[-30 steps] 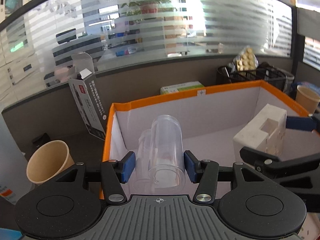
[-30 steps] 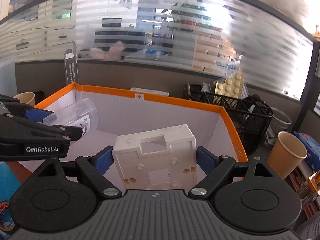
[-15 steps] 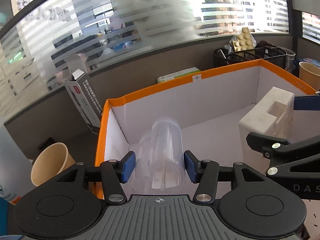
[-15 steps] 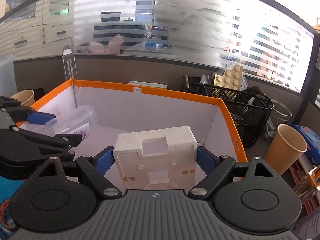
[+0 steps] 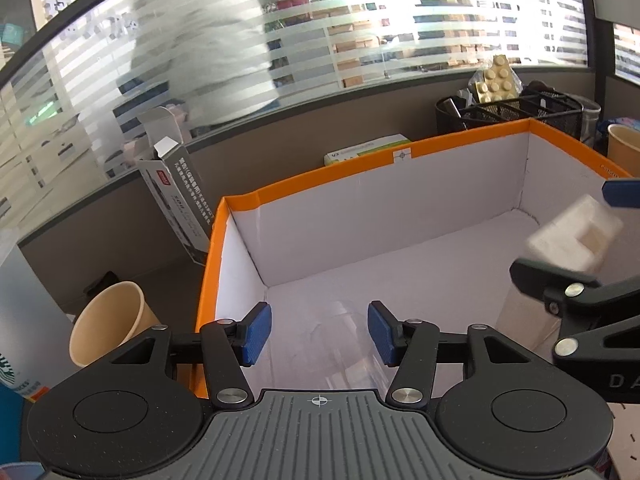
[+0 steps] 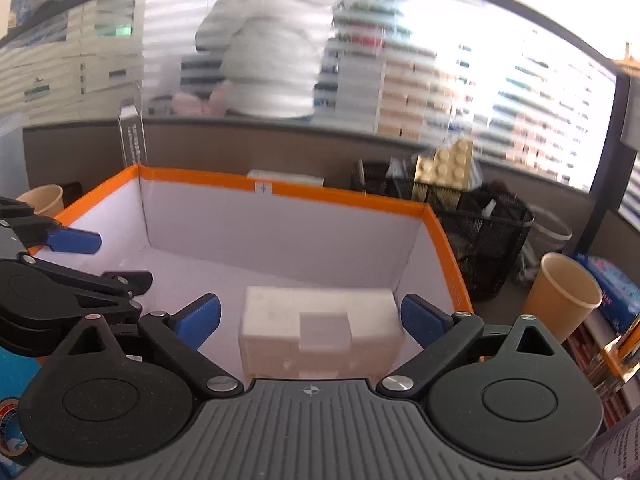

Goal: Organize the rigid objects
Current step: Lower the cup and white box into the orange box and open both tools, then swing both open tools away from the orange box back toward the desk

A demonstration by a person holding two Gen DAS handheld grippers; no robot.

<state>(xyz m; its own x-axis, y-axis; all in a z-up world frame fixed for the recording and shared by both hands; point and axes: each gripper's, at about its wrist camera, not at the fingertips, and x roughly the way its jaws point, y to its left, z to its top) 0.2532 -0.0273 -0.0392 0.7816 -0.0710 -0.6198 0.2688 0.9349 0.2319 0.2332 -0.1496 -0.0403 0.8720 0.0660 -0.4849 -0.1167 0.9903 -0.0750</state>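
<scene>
Inside the orange-rimmed box, the white foam block is sitting crosswise between the right gripper, whose jaws have just been opening clear of it; the left gripper is also standing open nearby.

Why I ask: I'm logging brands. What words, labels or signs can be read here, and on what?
"DA", cut off at the picture's edge: right gripper, on its side as seen in the left wrist view.
Crosshair mark, no words: orange box, sticker on its far rim.
Tall carton: Chinese print and a red label, too small to read.
Green-and-white box: too small.
Logo cup: lettering cut off, unreadable.
</scene>
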